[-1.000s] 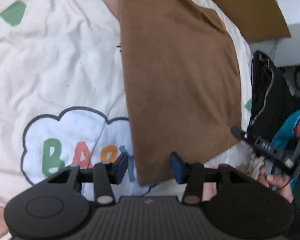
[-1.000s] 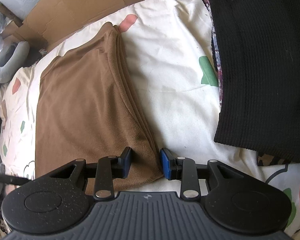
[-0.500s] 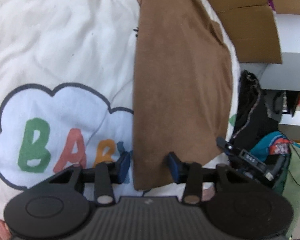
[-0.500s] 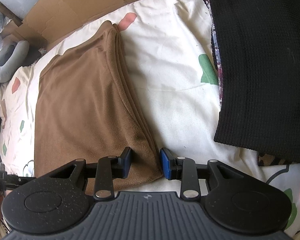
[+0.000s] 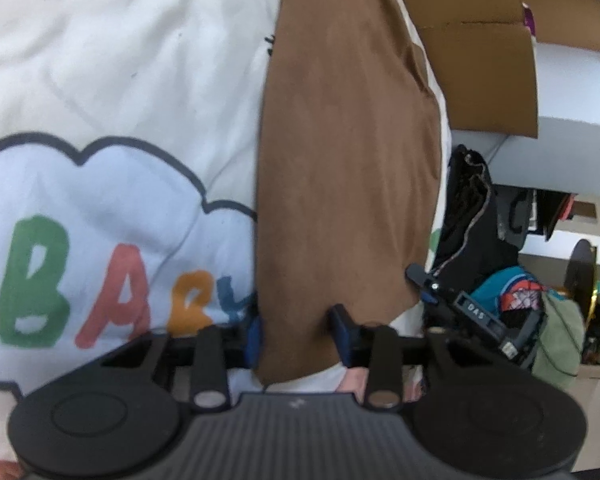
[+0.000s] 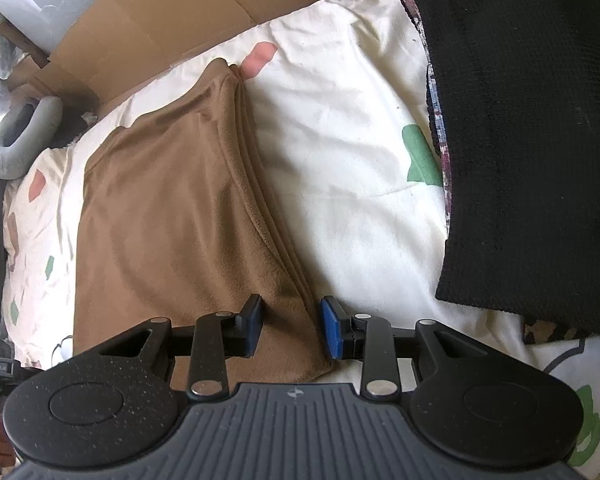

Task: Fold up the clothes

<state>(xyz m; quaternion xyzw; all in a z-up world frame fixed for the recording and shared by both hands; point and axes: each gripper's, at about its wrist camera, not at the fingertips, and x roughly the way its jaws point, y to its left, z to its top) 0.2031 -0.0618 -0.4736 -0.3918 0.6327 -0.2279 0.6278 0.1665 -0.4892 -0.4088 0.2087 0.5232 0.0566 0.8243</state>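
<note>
Both your grippers sit at the near edge of the folded brown garment [image 6: 172, 216], which lies flat on the white printed bedsheet [image 6: 348, 152]. Your left gripper [image 5: 296, 334] has jaws apart w/ the garment's corner between the pads, not pinched. Right gripper [image 6: 290, 330]: same, jaws apart, straddling the other near corner. Black knit cloth [image 6: 532, 120] lies to the right, well apart from the garment.

Folded garment [image 5: 348, 152] on the bedsheet [image 5: 120, 80]

Cardboard [image 6: 172, 12] lies behind the sheet; a knit cloth [image 6: 540, 120] covers its right side, well apart from the garment, sheet between them.
</note>
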